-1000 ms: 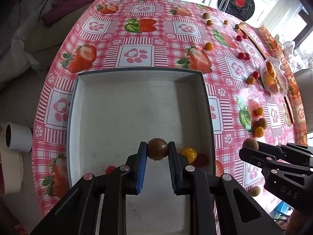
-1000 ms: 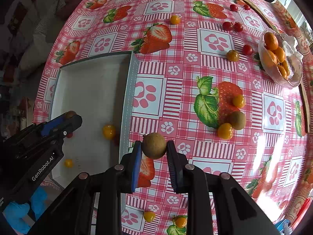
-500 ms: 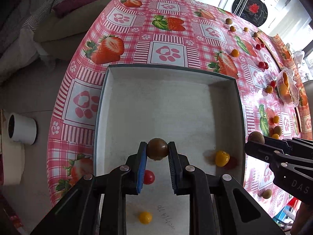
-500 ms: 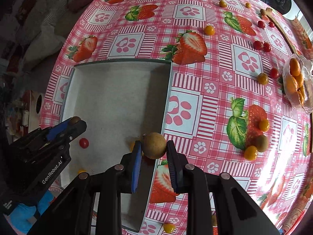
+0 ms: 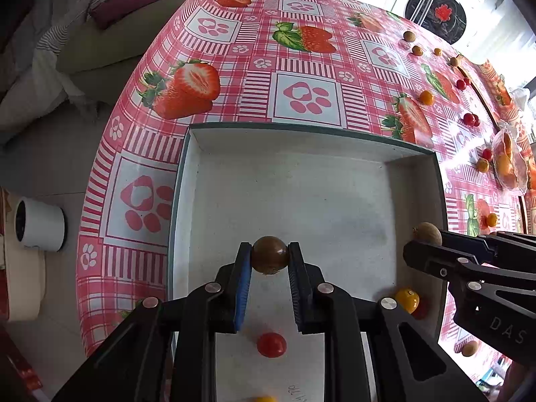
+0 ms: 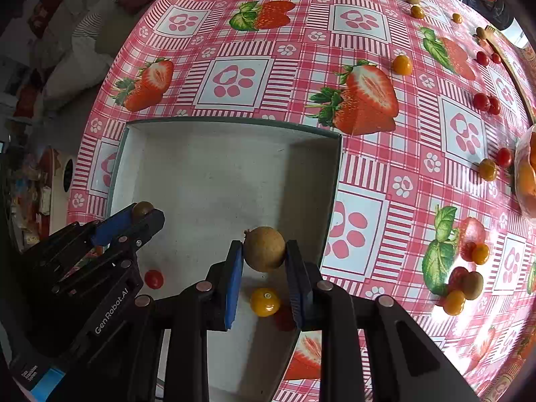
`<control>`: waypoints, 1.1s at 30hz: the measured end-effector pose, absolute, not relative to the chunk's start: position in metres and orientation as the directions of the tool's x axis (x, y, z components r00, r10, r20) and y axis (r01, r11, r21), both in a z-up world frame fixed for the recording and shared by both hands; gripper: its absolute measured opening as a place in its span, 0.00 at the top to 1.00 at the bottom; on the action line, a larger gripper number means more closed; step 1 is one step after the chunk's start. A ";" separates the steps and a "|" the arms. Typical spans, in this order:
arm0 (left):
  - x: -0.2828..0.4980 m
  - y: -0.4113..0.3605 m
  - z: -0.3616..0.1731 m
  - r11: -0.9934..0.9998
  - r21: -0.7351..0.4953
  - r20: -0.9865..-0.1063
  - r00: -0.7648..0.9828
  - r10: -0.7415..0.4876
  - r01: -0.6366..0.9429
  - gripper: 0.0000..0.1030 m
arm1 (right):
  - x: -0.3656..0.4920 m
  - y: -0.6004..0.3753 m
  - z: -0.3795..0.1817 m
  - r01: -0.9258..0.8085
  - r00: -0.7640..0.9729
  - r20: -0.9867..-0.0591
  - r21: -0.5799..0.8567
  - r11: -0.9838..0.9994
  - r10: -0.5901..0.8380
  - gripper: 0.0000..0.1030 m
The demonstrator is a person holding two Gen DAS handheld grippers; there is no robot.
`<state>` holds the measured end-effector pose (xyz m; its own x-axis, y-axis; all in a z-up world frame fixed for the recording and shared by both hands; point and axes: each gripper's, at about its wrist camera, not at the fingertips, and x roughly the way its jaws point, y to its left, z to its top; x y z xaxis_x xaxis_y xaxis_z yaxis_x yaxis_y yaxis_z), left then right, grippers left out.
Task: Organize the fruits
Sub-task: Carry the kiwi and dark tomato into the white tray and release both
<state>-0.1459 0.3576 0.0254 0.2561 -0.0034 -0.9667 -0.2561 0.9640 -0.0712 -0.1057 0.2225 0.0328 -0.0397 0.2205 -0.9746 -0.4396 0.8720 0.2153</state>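
My left gripper [image 5: 269,258] is shut on a dark brown round fruit [image 5: 270,255] and holds it above the white tray [image 5: 301,140]. My right gripper [image 6: 264,251] is shut on a tan round fruit [image 6: 264,248] above the tray's [image 6: 234,124] right part; it also shows in the left wrist view [image 5: 427,232]. In the tray lie a red cherry tomato [image 5: 271,344], a yellow tomato [image 6: 265,302] and a red one beside it [image 6: 284,317]. The left gripper also appears in the right wrist view [image 6: 142,211].
Several small tomatoes and brown fruits lie scattered on the strawberry tablecloth [image 6: 368,154], to the right of the tray. A clear bowl of orange fruit [image 5: 506,164] stands at the far right. A white cup [image 5: 38,224] sits off the table's left edge.
Both grippers have moved left over the tray, each still holding its fruit. The right gripper now hangs over the tray's inside rather than the cloth.
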 end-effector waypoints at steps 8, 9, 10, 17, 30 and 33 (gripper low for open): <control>-0.145 0.361 0.014 0.961 -0.061 -0.973 0.229 0.003 -0.271 0.78 | -0.095 0.231 0.015 -0.420 -0.070 -0.976 0.218 0.881 0.208 0.73; -0.145 0.361 0.012 0.961 -0.059 -0.974 0.226 0.004 -0.272 0.78 | -0.094 0.232 0.012 -0.421 -0.072 -0.976 0.216 0.881 0.204 0.73; -0.145 0.362 0.011 0.961 -0.057 -0.975 0.224 0.005 -0.272 0.78 | -0.093 0.234 0.009 -0.423 -0.075 -0.977 0.213 0.881 0.200 0.73; -0.144 0.360 0.010 0.964 -0.041 -0.975 0.223 0.019 -0.264 0.78 | -0.094 0.240 -0.002 -0.437 -0.066 -0.981 0.193 0.878 0.182 0.73; -0.143 0.355 0.017 0.962 0.013 -0.971 0.228 0.077 -0.271 0.33 | -0.089 0.232 0.005 -0.427 -0.076 -0.974 0.224 0.876 0.212 0.68; -0.146 0.356 0.019 0.961 0.008 -0.972 0.222 0.072 -0.276 0.33 | -0.088 0.227 0.013 -0.419 -0.066 -0.971 0.237 0.876 0.231 0.48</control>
<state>-0.1462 0.3556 0.0189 0.2223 0.0724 -0.9723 -0.2763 0.9610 0.0084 -0.0878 0.2275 0.0132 -0.0659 0.2306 -0.9708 -0.4194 0.8764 0.2367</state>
